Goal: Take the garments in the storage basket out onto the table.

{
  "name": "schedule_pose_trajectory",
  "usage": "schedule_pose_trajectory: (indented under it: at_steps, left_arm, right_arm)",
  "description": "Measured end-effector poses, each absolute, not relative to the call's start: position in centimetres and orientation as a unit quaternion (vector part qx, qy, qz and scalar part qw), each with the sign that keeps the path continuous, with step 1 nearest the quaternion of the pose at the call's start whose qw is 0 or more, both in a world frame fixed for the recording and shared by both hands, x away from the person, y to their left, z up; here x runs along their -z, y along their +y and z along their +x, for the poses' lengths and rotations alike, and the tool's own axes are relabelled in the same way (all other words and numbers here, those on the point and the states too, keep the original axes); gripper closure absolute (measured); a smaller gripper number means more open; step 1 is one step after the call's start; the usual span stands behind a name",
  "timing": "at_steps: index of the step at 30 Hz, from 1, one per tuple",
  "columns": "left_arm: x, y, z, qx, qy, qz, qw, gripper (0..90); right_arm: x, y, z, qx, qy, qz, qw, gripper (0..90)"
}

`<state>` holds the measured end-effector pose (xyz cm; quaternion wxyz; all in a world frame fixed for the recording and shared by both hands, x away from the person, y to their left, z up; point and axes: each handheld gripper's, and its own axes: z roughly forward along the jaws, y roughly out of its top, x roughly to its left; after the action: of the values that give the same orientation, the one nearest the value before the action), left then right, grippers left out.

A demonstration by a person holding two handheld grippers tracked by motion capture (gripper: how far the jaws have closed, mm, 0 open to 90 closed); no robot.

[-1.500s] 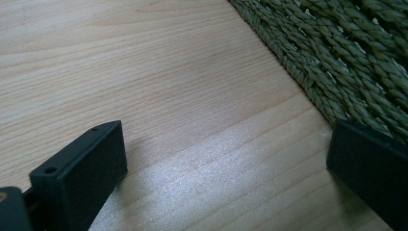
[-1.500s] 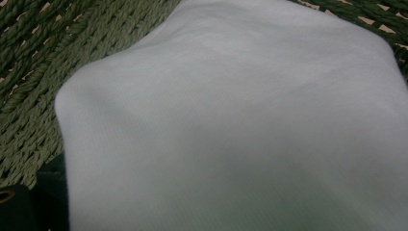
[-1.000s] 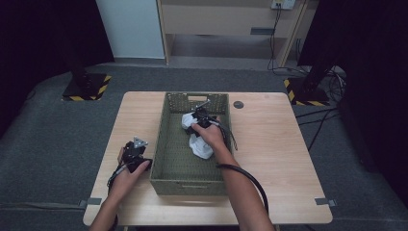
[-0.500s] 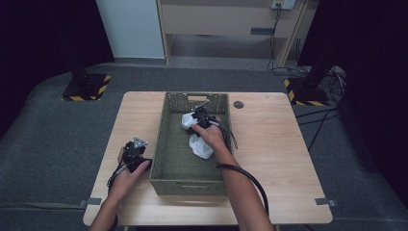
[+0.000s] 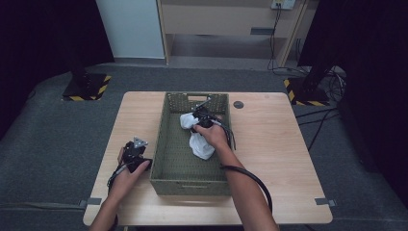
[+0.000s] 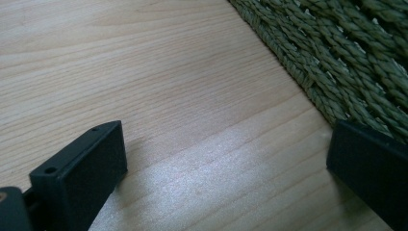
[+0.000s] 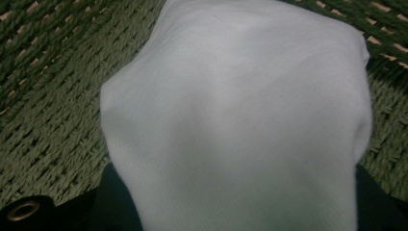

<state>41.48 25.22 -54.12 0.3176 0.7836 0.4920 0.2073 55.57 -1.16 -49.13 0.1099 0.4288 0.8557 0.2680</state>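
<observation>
A white cloth (image 5: 201, 144) lies bunched inside the green woven basket (image 5: 166, 134) in the middle of the table (image 5: 269, 144). My right gripper (image 5: 196, 119) reaches into the basket at the cloth's far end. Its jaws have just been closing, and the white cloth (image 7: 231, 110) bulges up between them over the basket's floor (image 7: 57, 86). My left gripper (image 5: 136, 147) rests on the table to the left of the basket. In its own view the left gripper (image 6: 226, 144) stands open over bare wood (image 6: 144, 72), with the basket's wall (image 6: 346, 53) at the upper right.
A small dark round grommet (image 5: 238, 104) sits in the tabletop behind the basket's right corner. Two stand bases with yellow-black stripes (image 5: 86, 86) (image 5: 308, 91) are on the floor beyond the table. Cables (image 5: 332, 77) run near the right one.
</observation>
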Motion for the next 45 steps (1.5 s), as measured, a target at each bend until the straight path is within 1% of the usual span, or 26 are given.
schedule_pose_trajectory:
  at_steps: [17, 35, 45]
  left_arm:
    - [54.1, 25.2, 41.5, -0.208, 0.492, 0.783, 0.319, 0.0]
    - [54.1, 25.2, 41.5, -0.207, 0.492, 0.783, 0.319, 0.0]
    - [54.1, 25.2, 41.5, -0.208, 0.492, 0.783, 0.319, 0.0]
  right_arm:
    - [45.2, -1.7, 54.7, -0.306, 0.841, 0.423, 0.141, 49.7]
    - [43.2, -2.3, 53.8, -0.323, 0.836, 0.418, 0.152, 49.9]
    - [40.8, -3.2, 53.0, -0.34, 0.831, 0.409, 0.16, 49.9]
